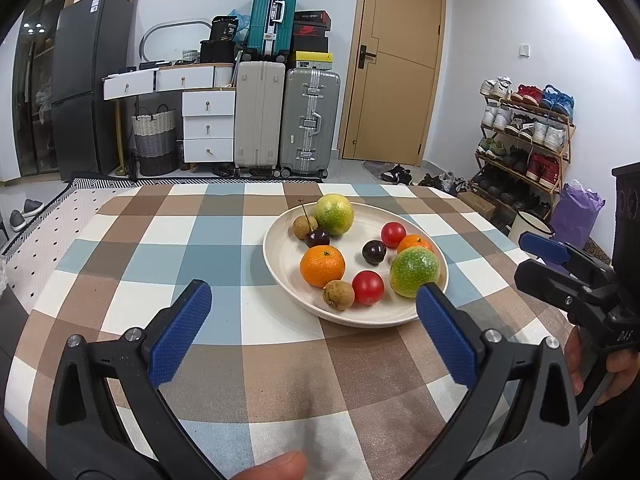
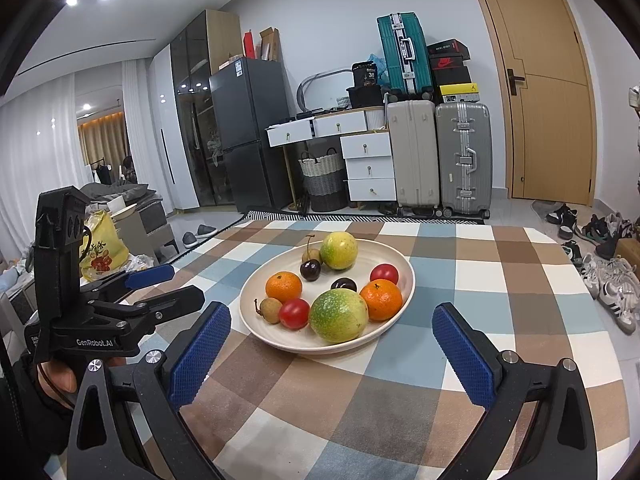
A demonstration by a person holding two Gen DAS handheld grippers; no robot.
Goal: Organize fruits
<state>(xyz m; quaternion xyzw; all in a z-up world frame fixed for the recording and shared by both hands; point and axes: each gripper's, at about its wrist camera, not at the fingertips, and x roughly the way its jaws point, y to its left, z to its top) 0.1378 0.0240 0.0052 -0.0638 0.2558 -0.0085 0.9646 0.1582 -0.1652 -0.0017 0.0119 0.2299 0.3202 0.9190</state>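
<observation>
A white plate (image 1: 280, 256) on the checked tablecloth holds two green-yellow passion fruits (image 1: 414, 267), two tangerines (image 1: 322, 265), two red tomatoes (image 1: 368, 287), two dark cherries (image 1: 374, 252) and two brown longans (image 1: 339, 295). My left gripper (image 1: 314, 312) is open and empty, just short of the plate's near rim. My right gripper (image 2: 332, 340) is open and empty, its fingers either side of the plate's (image 2: 256, 320) near edge; the nearest passion fruit (image 2: 338, 315) lies just ahead. The right gripper also shows in the left wrist view (image 1: 560, 264), the left one in the right wrist view (image 2: 160, 284).
The table with the checked cloth (image 1: 200, 240) ends at a far edge (image 1: 240, 184). Beyond it stand suitcases (image 1: 308, 120), a drawer unit (image 1: 208, 120), a fridge (image 1: 92, 80), a door (image 1: 396, 60) and a shoe rack (image 1: 524, 132).
</observation>
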